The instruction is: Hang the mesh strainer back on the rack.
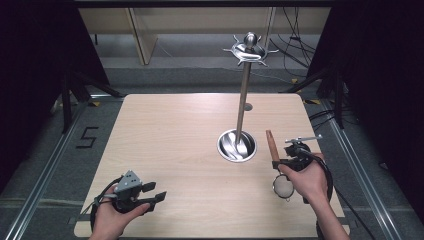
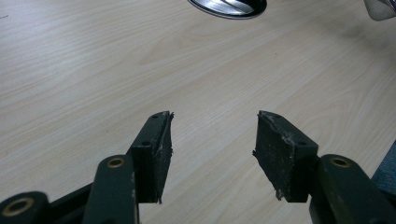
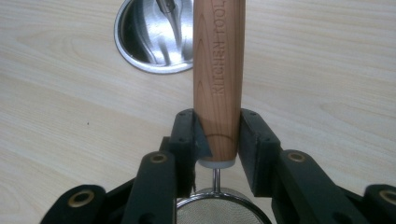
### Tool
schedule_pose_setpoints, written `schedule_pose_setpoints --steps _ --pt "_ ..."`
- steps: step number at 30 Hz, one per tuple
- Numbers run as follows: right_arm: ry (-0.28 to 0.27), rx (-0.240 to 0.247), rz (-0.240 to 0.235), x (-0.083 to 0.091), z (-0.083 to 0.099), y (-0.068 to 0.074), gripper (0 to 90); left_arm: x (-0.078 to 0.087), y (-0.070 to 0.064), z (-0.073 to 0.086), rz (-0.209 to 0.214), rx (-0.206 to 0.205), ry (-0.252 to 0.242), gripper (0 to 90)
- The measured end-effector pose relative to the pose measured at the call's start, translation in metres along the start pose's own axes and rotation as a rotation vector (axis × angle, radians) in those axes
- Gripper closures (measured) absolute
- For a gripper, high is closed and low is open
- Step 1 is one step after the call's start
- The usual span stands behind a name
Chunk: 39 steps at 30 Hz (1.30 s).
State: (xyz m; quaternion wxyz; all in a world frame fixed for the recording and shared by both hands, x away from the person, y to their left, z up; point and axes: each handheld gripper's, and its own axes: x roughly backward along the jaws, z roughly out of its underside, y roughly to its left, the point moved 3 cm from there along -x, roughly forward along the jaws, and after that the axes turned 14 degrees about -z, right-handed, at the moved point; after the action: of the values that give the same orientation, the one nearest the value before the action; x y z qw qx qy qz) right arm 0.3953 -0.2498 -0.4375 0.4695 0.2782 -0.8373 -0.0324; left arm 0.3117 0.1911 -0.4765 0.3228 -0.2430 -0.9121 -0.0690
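With our right gripper [image 3: 217,135] clamped on the wooden handle [image 3: 217,70] of the strainer [image 1: 283,187], just beside the stand [image 1: 237,145], and our left gripper [image 2: 212,144] spread empty over the table [image 1: 175,130], we should lift steadily, keeping the handle from slipping or twisting.

Strainer [image 3: 219,210] mesh cut off below.

High view overlooks table [image 1: 175,150] (gripper views close).
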Motion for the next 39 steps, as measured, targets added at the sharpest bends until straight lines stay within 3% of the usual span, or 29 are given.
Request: schedule_pose_setpoints --steps 7,9,15,16,18,19,23,28,30,31,33,39 --pt "-0.003 -0.001 0.005 0.003 -0.001 0.002 69.4 0.0 0.0 0.0 0.0 0.0 0.0 44.9" --pt "-0.023 0.025 0.002 0.002 -0.003 0.001 69.4 -0.001 0.0 0.0 0.002 0.005 -0.004 44.9" --pt "-0.043 0.038 0.001 0.006 -0.005 0.003 69.4 -0.001 -0.001 0.0 0.002 0.003 -0.004 44.9" --pt "-0.042 0.001 -0.007 0.008 -0.005 0.006 69.4 -0.001 -0.001 0.0 0.0 0.003 -0.005 44.9" --pt "-0.056 0.028 -0.004 0.008 -0.006 0.004 69.4 -0.001 -0.001 0.0 0.001 0.003 -0.004 44.9" --pt "-0.066 0.033 -0.027 0.008 -0.007 0.005 69.4 -0.001 -0.001 0.0 0.001 0.003 -0.004 44.9" --pt "-0.081 0.002 -0.037 0.011 -0.009 0.008 69.3 -0.001 -0.001 0.0 0.0 0.005 -0.009 44.9" --pt "-0.099 0.046 -0.004 0.013 -0.011 0.006 69.3 -0.001 0.0 0.0 -0.016 -0.002 -0.008 44.9" --pt "-0.098 0.025 -0.011 0.015 -0.013 0.009 69.4 -0.001 0.0 0.0 -0.017 -0.001 -0.008 44.9" --pt "-0.105 0.063 -0.005 0.014 -0.013 0.007 69.3 -0.001 0.0 0.0 -0.017 -0.001 -0.008 44.9" --pt "-0.11 0.033 -0.014 0.016 -0.014 0.011 69.4 -0.001 0.0 0.0 -0.013 0.001 -0.011 44.9" --pt "-0.125 0.041 -0.015 0.019 -0.017 0.015 69.4 -0.001 0.0 0.0 -0.013 0.001 -0.011 44.9"
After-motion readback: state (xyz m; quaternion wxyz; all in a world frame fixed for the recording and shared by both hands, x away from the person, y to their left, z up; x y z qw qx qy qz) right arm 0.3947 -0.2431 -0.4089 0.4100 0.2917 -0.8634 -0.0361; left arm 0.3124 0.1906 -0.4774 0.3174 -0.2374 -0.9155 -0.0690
